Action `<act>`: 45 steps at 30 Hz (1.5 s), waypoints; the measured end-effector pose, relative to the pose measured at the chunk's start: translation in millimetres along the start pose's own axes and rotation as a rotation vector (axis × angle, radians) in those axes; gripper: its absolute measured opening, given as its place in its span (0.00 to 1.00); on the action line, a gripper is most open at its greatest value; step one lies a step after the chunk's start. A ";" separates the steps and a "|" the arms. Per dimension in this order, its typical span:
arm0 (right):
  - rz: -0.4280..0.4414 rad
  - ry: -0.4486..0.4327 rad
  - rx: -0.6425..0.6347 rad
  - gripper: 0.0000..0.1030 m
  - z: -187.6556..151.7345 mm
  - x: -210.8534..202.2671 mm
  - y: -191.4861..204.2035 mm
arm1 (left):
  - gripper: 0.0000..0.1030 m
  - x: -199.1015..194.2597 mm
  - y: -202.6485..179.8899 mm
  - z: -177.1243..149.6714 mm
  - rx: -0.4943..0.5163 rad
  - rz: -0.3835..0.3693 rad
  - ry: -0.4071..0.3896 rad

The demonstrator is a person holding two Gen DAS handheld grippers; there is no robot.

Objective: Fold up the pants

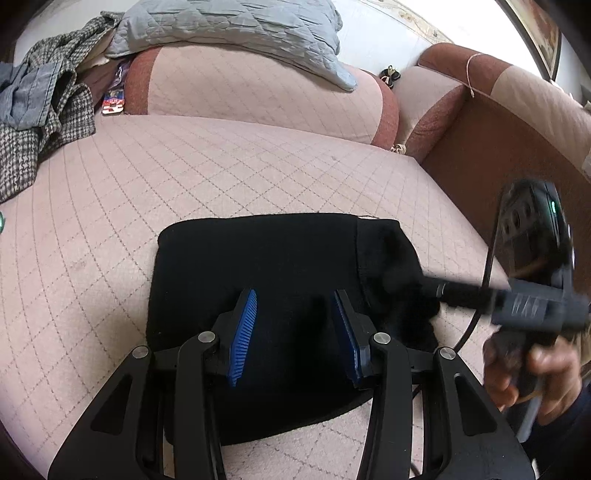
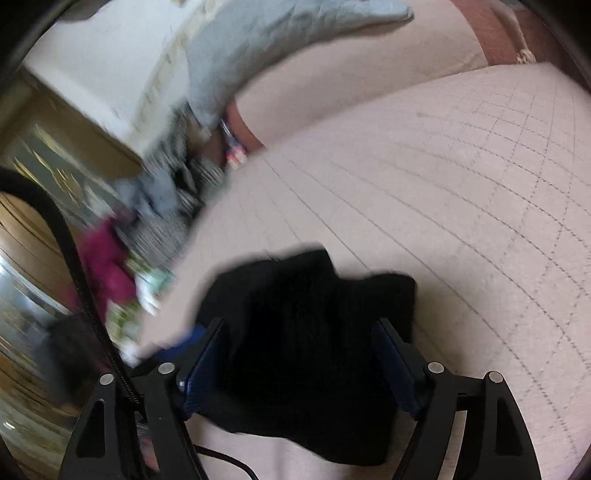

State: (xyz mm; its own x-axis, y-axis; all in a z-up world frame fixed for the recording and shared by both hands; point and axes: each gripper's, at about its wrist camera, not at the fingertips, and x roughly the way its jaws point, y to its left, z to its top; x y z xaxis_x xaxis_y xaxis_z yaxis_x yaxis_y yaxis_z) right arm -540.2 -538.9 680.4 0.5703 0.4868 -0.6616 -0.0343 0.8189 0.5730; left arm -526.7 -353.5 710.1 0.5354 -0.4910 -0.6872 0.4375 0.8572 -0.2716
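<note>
Black pants (image 1: 266, 280), already folded into a compact, roughly rectangular bundle, lie on the pink quilted seat cushion (image 1: 184, 177) of a sofa. The left tool (image 1: 295, 306) stands over the near half of the bundle with its blue pads (image 1: 243, 332) apart and no cloth pinched between them. The right tool (image 2: 303, 354), seen in its own blurred view, likewise straddles the dark cloth with its jaws wide and nothing clamped; in the left view it reaches in from the right, held by the person's hand (image 1: 532, 373). The right end of the bundle looks lumpier than the rest, so the step in hand appears to be releasing and tidying the final fold. To do this well, the tools should lift straight away from the cloth so that neither pad drags a layer open, and any loose flap at the right end should be pressed flat before leaving it. A small printed packet (image 1: 112, 103) lies by a grey quilted blanket (image 1: 229, 33) and a checked garment (image 1: 48, 122); its lettering is too small to read, and no other writing shows.
</note>
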 end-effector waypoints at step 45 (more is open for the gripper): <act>0.011 -0.112 -0.075 0.09 -19.0 -17.7 -8.2 | 0.41 5.2 -0.8 1.7 -0.006 0.101 -0.045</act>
State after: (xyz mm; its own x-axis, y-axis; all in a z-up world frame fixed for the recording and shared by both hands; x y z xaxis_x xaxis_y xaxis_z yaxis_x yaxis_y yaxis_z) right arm -565.5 -548.5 678.2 0.6574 0.4621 -0.5953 -0.0996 0.8363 0.5392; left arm -523.1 -357.0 707.9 0.6083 -0.4081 -0.6807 0.3750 0.9037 -0.2067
